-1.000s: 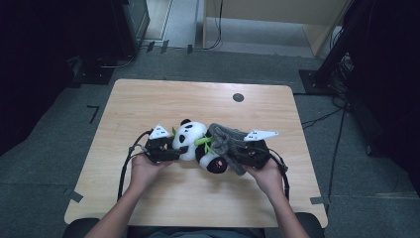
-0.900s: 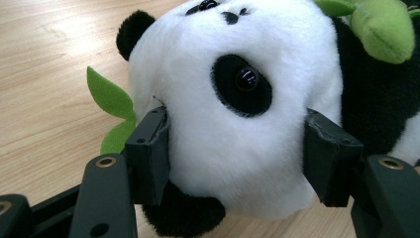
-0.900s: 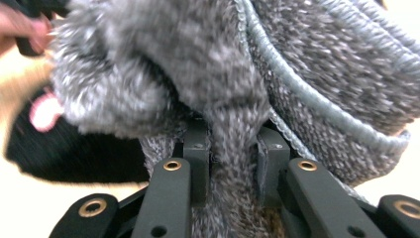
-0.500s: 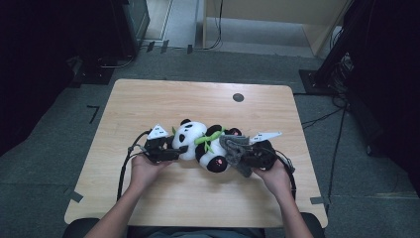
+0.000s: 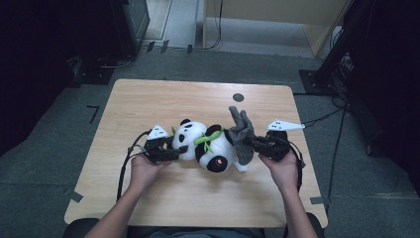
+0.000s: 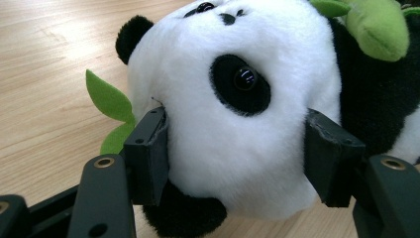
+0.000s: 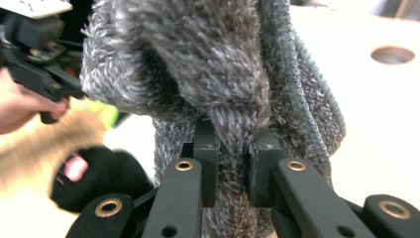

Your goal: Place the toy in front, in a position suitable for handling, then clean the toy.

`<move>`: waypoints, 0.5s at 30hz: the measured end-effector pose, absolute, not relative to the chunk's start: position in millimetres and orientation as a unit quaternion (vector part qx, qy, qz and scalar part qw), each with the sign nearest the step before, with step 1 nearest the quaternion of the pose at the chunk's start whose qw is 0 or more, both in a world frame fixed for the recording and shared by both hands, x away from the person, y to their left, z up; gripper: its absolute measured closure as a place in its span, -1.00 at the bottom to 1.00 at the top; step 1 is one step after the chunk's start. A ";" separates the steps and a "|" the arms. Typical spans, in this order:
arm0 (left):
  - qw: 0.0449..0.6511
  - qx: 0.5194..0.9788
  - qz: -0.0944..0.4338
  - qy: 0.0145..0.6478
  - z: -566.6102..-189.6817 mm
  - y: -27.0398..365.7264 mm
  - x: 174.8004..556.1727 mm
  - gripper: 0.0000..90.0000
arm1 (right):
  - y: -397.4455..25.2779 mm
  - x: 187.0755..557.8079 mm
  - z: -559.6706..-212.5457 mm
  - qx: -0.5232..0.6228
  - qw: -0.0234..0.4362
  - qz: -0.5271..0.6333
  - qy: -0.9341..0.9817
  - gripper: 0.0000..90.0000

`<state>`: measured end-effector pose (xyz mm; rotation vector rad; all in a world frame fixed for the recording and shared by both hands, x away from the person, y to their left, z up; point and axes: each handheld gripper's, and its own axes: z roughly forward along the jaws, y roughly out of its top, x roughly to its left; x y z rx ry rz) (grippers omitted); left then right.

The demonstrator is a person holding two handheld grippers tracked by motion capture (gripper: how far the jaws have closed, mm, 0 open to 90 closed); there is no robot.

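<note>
Dim room, pale wood table point(image 5: 148, 104). The panda point(image 5: 208, 146) lies mid-table, near my edge. My left gripper point(image 5: 171, 149) has its jaws pressed on the panda's head; my right gripper point(image 5: 250, 142) pinches the grey sock point(image 5: 240, 130) narrowly. I'd brace the head firmly and pull the sock straight off the leg, slowly, without twisting.

The light wooden table point(image 5: 148, 114) had rounded corners and stood on a grey floor point(image 5: 44, 163). A small dark round hole point(image 5: 238, 97) sat near its far edge, right of centre; it also showed in the right gripper view point(image 7: 393, 55). Dark tape marks point(image 5: 93, 113) lay on the floor at the table's left. Beyond the far edge stood what may have been a pale cabinet point(image 5: 277, 20), with dark equipment point(image 5: 129, 25) to its left.
</note>
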<state>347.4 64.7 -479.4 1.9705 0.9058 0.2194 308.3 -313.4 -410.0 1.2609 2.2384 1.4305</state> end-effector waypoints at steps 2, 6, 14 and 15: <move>0.462 0.802 0.092 0.367 -479.6 64.6 346.5 -0.22 | -302.9 311.4 -403.1 0.412 0.099 0.482 0.767 0.78; 0.464 0.800 0.092 0.370 -479.7 64.3 346.4 -0.22 | -282.3 319.3 -396.3 0.391 0.095 0.470 0.786 0.77; 0.469 0.798 0.091 0.368 -480.2 64.9 346.7 -0.22 | -228.8 356.6 -380.0 0.355 0.081 0.427 0.828 0.76; 0.469 0.798 0.091 0.368 -480.2 64.9 346.7 -0.23 | -228.8 356.6 -380.0 0.355 0.081 0.427 0.828 0.76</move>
